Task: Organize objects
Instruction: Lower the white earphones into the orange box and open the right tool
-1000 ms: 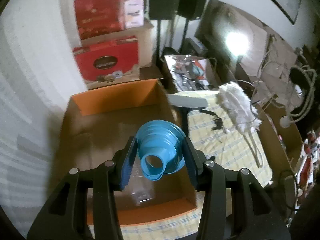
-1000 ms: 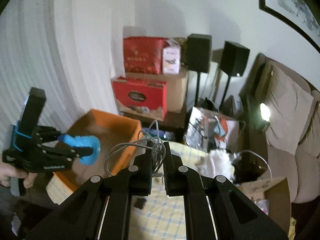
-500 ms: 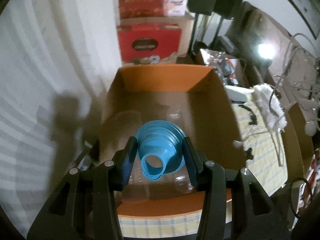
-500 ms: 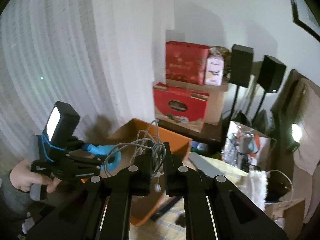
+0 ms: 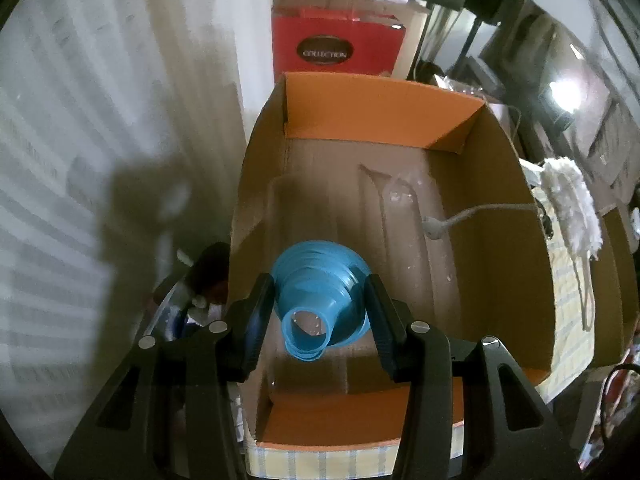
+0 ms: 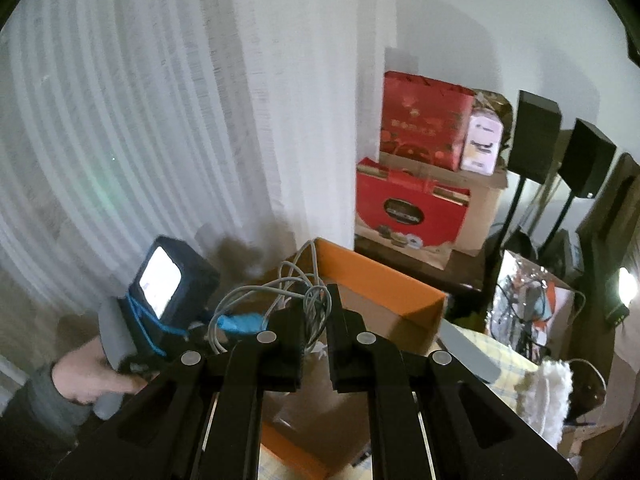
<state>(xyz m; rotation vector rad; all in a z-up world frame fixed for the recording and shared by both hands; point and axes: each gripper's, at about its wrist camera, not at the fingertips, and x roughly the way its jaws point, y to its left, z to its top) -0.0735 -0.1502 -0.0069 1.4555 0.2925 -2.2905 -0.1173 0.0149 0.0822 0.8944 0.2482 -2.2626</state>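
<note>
My left gripper [image 5: 318, 300] is shut on a blue collapsible funnel [image 5: 320, 292], held over the near part of an open orange cardboard box [image 5: 520, 216]. My right gripper [image 6: 316, 312] is shut on a bundle of grey cable [image 6: 280, 288] and holds it above the box's edge [image 6: 384, 276]. One cable end with a plug [image 5: 434, 228] hangs into the box in the left wrist view. The left gripper with the funnel [image 6: 240, 322] shows at the lower left of the right wrist view.
Clear plastic items [image 5: 384, 200] lie on the box floor. A white fluffy duster [image 5: 572, 204] lies on the checked tablecloth [image 5: 568, 312] right of the box. Red gift boxes [image 6: 412, 208] and black speakers [image 6: 536, 136] stand behind. A white curtain [image 6: 160, 120] hangs at the left.
Both grippers have swung left over the box. The funnel now sits above the box floor, and the cable plug now hangs inside the box.
</note>
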